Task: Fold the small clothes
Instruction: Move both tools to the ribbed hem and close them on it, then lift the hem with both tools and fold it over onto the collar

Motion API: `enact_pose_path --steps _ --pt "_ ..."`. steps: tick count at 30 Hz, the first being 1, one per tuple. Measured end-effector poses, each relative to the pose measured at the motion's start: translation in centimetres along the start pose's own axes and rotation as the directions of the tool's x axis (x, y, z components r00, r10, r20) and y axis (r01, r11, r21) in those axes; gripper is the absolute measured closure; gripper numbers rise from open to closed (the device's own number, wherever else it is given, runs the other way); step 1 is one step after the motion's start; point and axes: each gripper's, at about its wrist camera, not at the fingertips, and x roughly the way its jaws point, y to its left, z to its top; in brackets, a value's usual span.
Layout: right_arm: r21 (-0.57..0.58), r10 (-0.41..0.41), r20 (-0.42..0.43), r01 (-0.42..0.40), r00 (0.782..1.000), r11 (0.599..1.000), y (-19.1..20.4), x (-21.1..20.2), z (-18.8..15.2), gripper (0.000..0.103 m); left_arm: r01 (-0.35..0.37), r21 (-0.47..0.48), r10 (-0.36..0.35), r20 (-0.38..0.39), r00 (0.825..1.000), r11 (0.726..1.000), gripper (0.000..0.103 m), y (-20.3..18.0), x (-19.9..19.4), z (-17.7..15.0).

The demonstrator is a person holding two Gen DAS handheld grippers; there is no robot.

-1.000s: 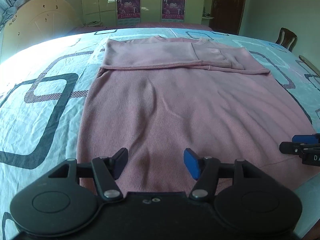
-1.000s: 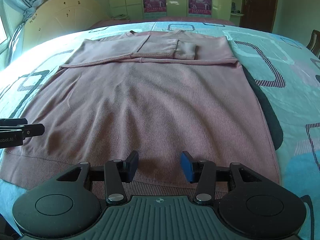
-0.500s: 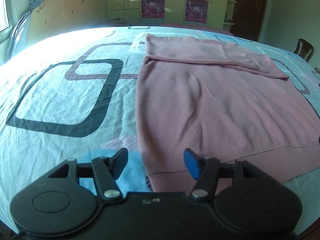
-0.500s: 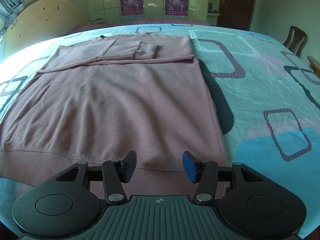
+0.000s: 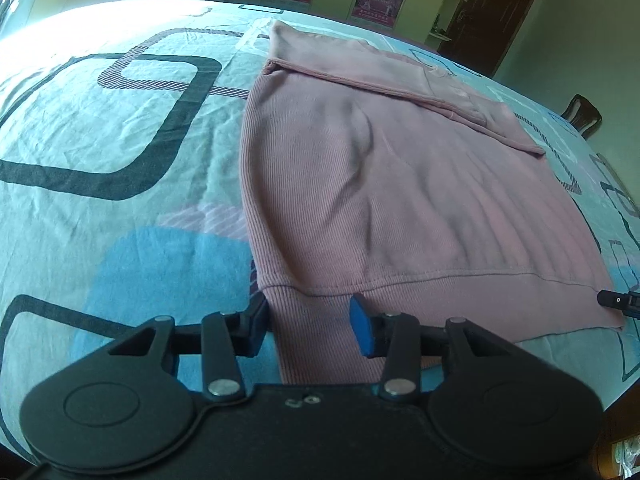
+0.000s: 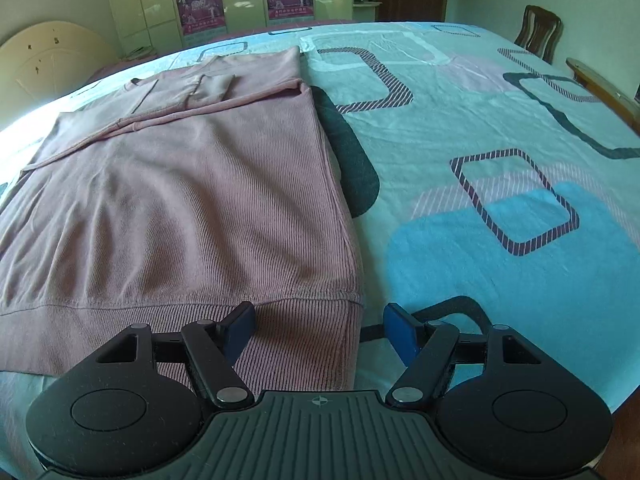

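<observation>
The left hand-held gripper [image 5: 308,326] sits low in its frame, jaws closing, with the ribbed hem corner of the pink sweater [image 5: 400,184] between them; the pads do not yet press on it. The right hand-held gripper [image 6: 320,330] has its jaws opening wide, straddling the opposite hem corner, one pad over the fabric and one over the bed sheet [image 6: 500,120].

The sweater lies flat on the bed, sleeves folded across its far end. The left view shows its left edge and, at the right of the frame, a dark tip of the other gripper. Only the right view shows the sweater's right edge, the wooden chair [image 6: 538,32] at upper right, and the rounded pale board [image 6: 48,60] at upper left.
</observation>
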Motion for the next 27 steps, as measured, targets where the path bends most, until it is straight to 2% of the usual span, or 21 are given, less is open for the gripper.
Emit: enact_pose_path --steps 2,3,4,5,6,7,8,10,17,22,27 --pt "0.005 0.001 -0.002 -0.001 1.0 1.0 0.2 0.1 -0.1 0.033 0.016 -0.019 -0.016 -0.003 1.0 1.0 0.063 0.1 0.1 0.2" --pt "0.001 0.004 -0.002 -0.004 1.0 1.0 0.3 0.1 -0.1 0.04 0.02 -0.018 -0.02 -0.003 1.0 1.0 0.063 0.2 0.2 0.2" --pt "0.005 0.014 -0.005 -0.014 1.0 1.0 0.3 0.0 -0.1 0.049 0.026 -0.012 -0.026 -0.004 1.0 1.0 0.071 0.2 0.2 0.2" --pt "0.015 0.024 -0.006 -0.024 1.0 1.0 0.2 0.0 0.0 0.054 0.036 -0.009 -0.036 -0.007 0.999 0.999 0.081 0.1 0.2 0.2" --pt "0.013 0.028 -0.006 -0.028 1.0 1.0 0.3 -0.1 0.0 0.066 0.047 -0.012 -0.047 -0.011 0.999 0.999 0.085 0.0 0.2 0.3" --pt "0.009 0.036 -0.008 -0.036 0.999 0.999 0.4 -0.2 0.1 0.074 0.057 -0.015 -0.057 -0.013 0.998 0.998 0.093 -0.1 0.2 0.3" --pt "0.013 0.048 -0.01 -0.048 0.999 0.999 0.3 -0.2 0.2 0.078 0.063 -0.013 -0.063 -0.011 0.998 0.998 0.096 -0.3 0.1 0.5" --pt "0.034 0.075 -0.014 -0.075 0.997 0.997 0.2 -0.5 0.4 0.088 0.071 -0.018 -0.071 0.003 0.997 0.997 0.097 -0.5 -0.1 0.8" --pt "0.069 0.163 0.063 -0.167 0.985 0.983 0.4 -2.4 3.2 0.091 0.136 -0.013 -0.134 0.102 0.986 0.991 0.098 -1.1 -2.1 4.7" --pt "0.082 0.222 0.138 -0.234 0.965 0.969 0.8 -2.5 7.9 0.091 0.161 -0.023 -0.155 0.178 0.972 0.987 0.098 -1.7 -2.0 9.2" --pt "0.07 0.241 0.201 -0.259 0.95 0.963 1.4 -0.4 14.5 0.091 0.164 -0.055 -0.146 0.245 0.959 0.985 0.098 -1.9 0.1 15.3"
